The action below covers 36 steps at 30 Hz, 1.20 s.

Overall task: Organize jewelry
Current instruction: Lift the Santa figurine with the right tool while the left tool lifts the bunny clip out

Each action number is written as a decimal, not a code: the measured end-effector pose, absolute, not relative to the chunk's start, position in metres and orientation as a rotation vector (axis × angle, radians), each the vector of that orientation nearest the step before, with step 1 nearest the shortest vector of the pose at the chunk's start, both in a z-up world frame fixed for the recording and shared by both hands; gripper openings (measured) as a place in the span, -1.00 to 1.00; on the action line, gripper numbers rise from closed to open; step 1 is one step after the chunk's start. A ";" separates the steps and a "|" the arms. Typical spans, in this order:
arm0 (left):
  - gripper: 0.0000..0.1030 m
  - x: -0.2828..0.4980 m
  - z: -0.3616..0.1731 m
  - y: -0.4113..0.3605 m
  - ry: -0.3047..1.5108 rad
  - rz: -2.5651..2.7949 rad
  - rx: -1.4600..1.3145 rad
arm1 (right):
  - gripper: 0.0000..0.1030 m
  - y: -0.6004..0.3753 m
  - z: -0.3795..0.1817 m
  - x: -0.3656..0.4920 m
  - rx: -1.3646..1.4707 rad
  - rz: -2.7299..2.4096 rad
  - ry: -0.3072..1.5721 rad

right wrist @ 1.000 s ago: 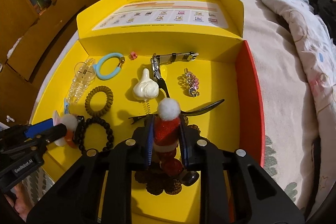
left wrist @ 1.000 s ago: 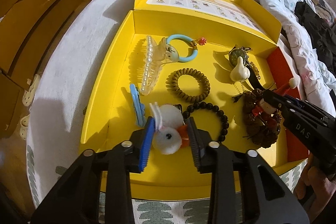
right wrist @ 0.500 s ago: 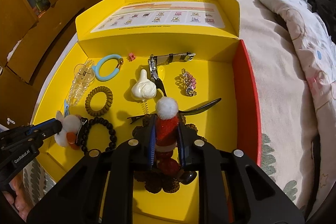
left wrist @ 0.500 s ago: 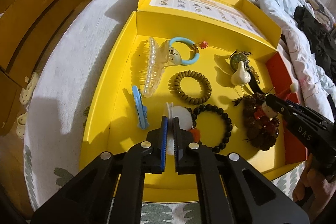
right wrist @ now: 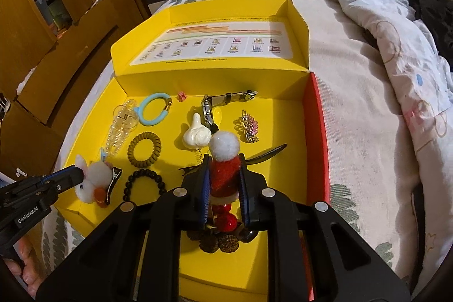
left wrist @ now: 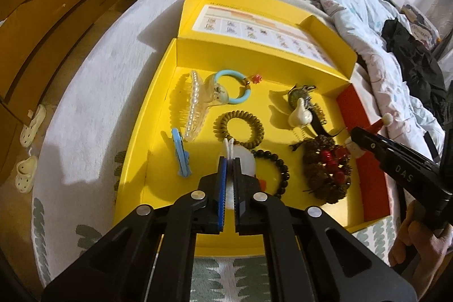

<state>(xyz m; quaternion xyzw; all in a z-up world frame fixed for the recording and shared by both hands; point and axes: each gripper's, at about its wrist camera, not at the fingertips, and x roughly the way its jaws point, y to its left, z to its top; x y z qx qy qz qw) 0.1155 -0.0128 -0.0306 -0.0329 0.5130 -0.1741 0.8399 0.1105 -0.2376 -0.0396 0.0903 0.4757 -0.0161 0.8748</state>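
Note:
An open yellow box (left wrist: 158,109) lies on the bed and holds the jewelry. My left gripper (left wrist: 229,164) is shut on a white pom-pom rabbit hair clip (left wrist: 246,163), squeezing it flat. From the right wrist view that clip (right wrist: 94,181) hangs a little above the box floor in the left gripper (right wrist: 78,174). My right gripper (right wrist: 225,174) is shut on a red Santa hat ornament (right wrist: 225,160) with a white bobble. Red berries dangle below it over a pinecone wreath (left wrist: 325,174). The right gripper (left wrist: 354,135) reaches in from the right.
On the box floor (right wrist: 283,132) lie a pearl claw clip (left wrist: 195,106), a blue ring tie (left wrist: 237,87), a brown coil tie (left wrist: 239,129), a black bead bracelet (left wrist: 279,169), a blue clip (left wrist: 181,154), a white garlic-shaped piece (right wrist: 196,133), a watch (right wrist: 226,98) and a pink brooch (right wrist: 249,126). Bedding is piled behind.
My left gripper went from open around the pom-pom clip to shut on it, then rose slightly. My right gripper kept its hold on the Santa hat and lifted a little.

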 end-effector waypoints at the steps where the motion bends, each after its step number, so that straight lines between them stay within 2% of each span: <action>1: -0.93 0.113 -0.028 -0.012 1.077 -0.370 -0.069 | -0.65 -0.237 -0.037 0.108 0.187 -0.033 0.990; 19: -0.93 0.026 0.026 0.014 0.963 -0.439 -0.072 | -0.65 -0.177 0.011 0.021 0.159 0.111 0.969; 36: -0.93 -0.022 -0.044 -0.001 1.144 -0.450 0.011 | -0.65 -0.154 -0.054 -0.042 0.109 0.069 1.133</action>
